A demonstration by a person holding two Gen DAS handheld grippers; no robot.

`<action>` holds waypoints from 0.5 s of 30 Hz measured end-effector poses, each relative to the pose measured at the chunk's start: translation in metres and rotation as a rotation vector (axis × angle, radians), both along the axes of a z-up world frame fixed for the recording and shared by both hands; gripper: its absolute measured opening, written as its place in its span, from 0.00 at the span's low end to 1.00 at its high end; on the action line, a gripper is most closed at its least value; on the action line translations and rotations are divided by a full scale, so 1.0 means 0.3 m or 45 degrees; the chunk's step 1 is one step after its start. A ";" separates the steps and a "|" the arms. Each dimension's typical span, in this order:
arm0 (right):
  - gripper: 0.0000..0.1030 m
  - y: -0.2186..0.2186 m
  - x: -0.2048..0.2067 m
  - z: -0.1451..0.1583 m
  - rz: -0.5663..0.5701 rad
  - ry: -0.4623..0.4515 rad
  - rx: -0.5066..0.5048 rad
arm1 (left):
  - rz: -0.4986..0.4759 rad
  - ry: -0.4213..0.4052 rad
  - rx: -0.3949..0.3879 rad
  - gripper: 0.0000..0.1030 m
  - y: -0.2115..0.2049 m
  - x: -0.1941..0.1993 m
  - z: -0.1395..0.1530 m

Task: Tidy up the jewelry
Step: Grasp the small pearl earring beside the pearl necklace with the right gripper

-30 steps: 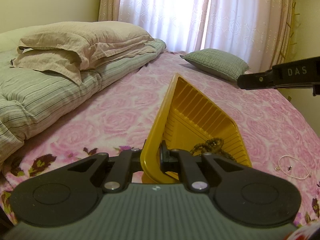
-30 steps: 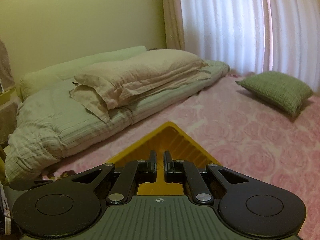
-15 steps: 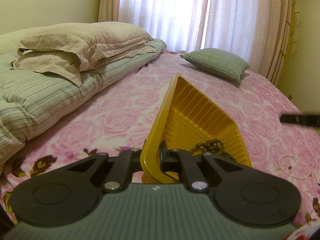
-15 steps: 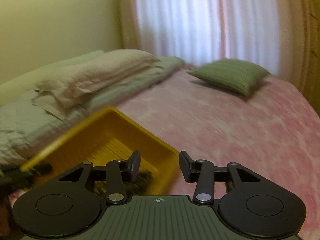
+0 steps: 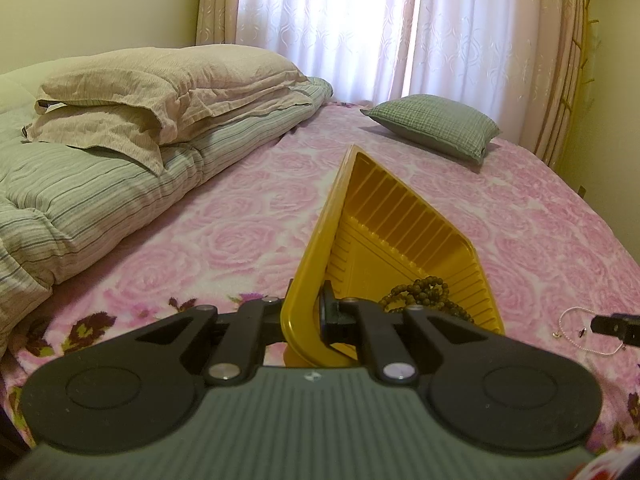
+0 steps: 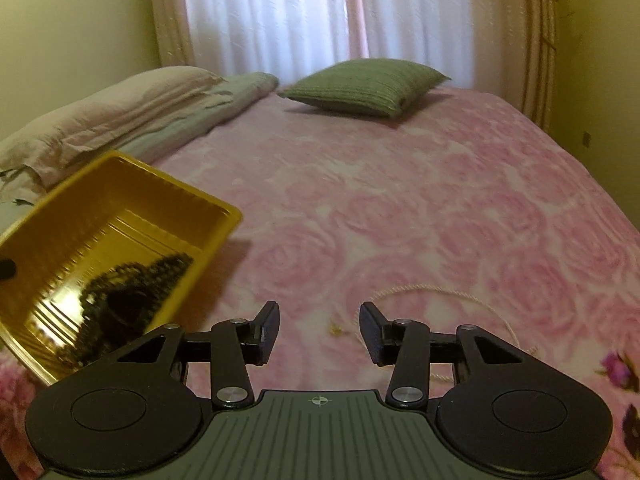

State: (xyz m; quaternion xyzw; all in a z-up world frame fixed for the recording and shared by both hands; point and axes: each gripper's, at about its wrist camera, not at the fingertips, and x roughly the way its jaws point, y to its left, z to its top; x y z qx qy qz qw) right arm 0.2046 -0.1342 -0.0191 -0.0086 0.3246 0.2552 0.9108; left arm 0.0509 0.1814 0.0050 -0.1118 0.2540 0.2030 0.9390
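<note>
— Firstly, what do we enter for the left gripper (image 5: 304,316)?
— We list it clamped tight on the near rim of the yellow tray (image 5: 404,236), one pad outside the wall, one inside. In its own view the tray runs from centre out toward 12 o'clock, tipped up on edge.

— And the tray's contents?
— One dark beaded necklace (image 5: 420,292), heaped in the near corner, at about 3 o'clock from the pinched rim. The right wrist view shows the same beads (image 6: 132,288), blurred, with the tray (image 6: 120,208) at 9 o'clock.

— Item two, the right gripper (image 6: 319,330)?
— Its jaws have just been opening and now stand roughly half apart with nothing between the pads. We note it low over the pink rose blanket (image 6: 400,200).

— Loose jewelry?
— One thin pale chain (image 6: 440,292) lying looped on the blanket, just beyond the right fingertips toward 1 o'clock. From the left wrist it (image 5: 572,316) sits at 3 o'clock of the tray, beside a black fingertip (image 5: 614,324) of the right gripper.

— Other stock?
— A green cushion (image 6: 360,84) at 12 o'clock; beige pillows (image 5: 168,80) at 10 o'clock.
</note>
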 end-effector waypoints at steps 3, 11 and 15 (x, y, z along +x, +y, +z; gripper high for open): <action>0.44 -0.028 0.001 -0.019 -0.021 0.010 -0.004 | 0.000 0.001 0.001 0.07 0.001 -0.001 0.000; 0.44 -0.069 0.001 -0.032 -0.060 0.021 -0.014 | 0.000 0.003 0.008 0.07 0.007 -0.002 0.006; 0.44 -0.084 0.002 -0.036 -0.073 0.026 -0.017 | -0.001 0.003 0.009 0.07 0.005 0.000 0.006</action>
